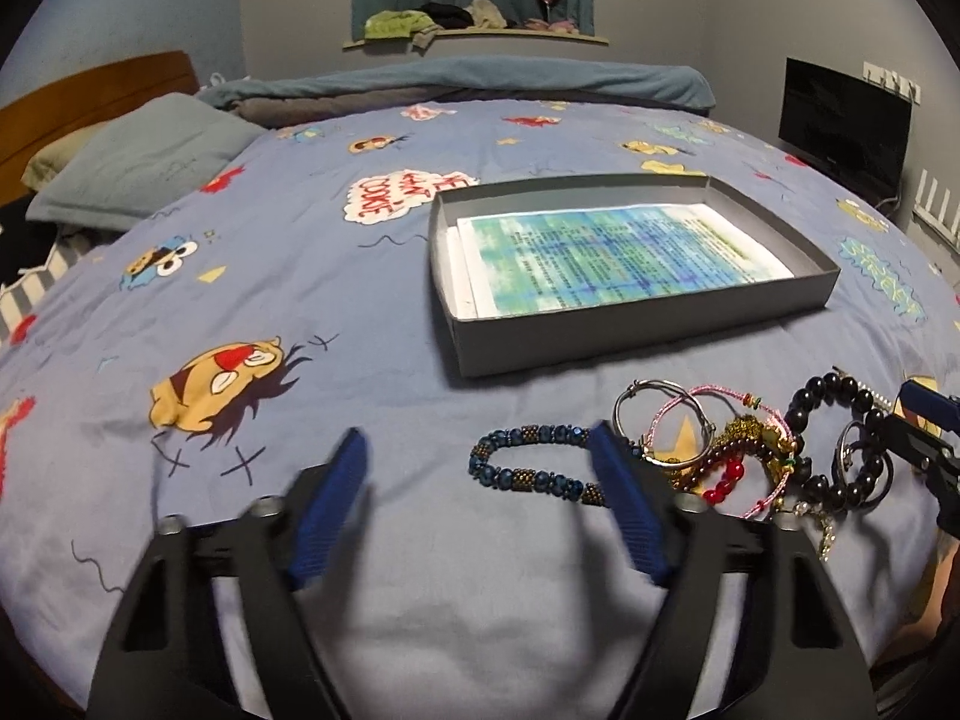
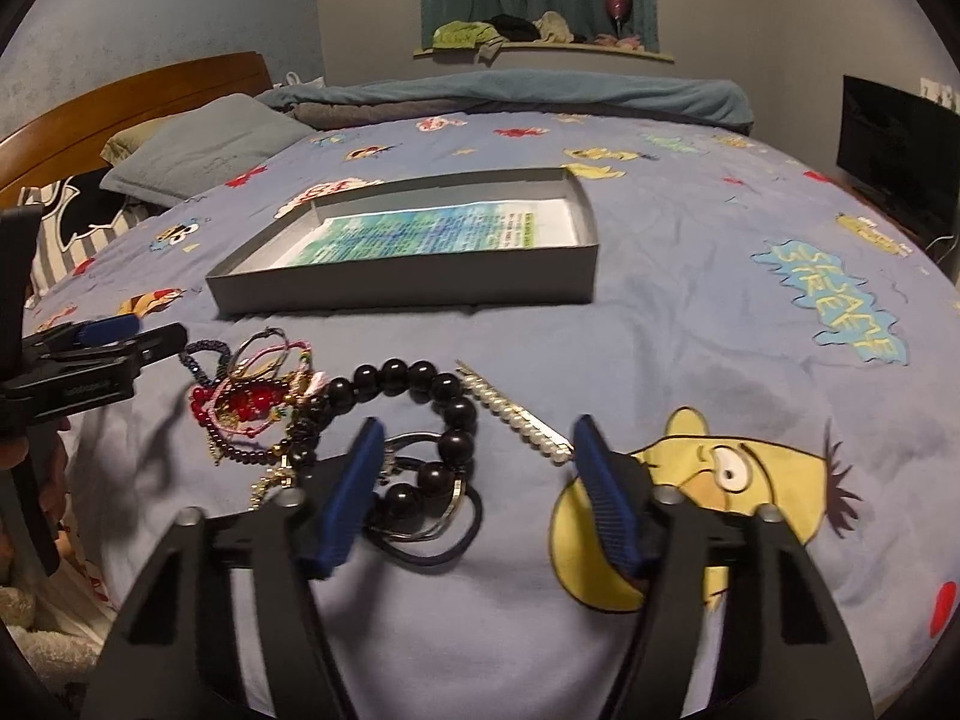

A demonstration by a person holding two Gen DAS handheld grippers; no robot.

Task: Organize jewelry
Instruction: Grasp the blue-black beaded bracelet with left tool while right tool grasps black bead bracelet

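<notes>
A pile of jewelry lies on the bed in front of a shallow grey box [image 1: 648,333] [image 2: 414,285] lined with printed paper. In the left wrist view it holds a blue beaded bracelet [image 1: 528,468], silver bangles [image 1: 654,414], a pink cord bracelet [image 1: 708,402], red beads [image 1: 723,483] and a black bead bracelet [image 1: 840,414]. My left gripper [image 1: 480,456] is open and empty, its right finger over the blue bracelet's end. My right gripper [image 2: 474,444] is open and empty above the black bead bracelet [image 2: 444,414], a pearl hair clip [image 2: 522,420] and a black hair tie [image 2: 444,540].
The bed cover [image 1: 360,300] has a cartoon print. A pillow [image 1: 138,162] and wooden headboard [image 1: 90,96] are at far left, a folded blanket [image 1: 480,81] at the back, a dark screen [image 1: 846,126] at right. The other gripper shows at each view's edge [image 1: 924,438] [image 2: 102,354].
</notes>
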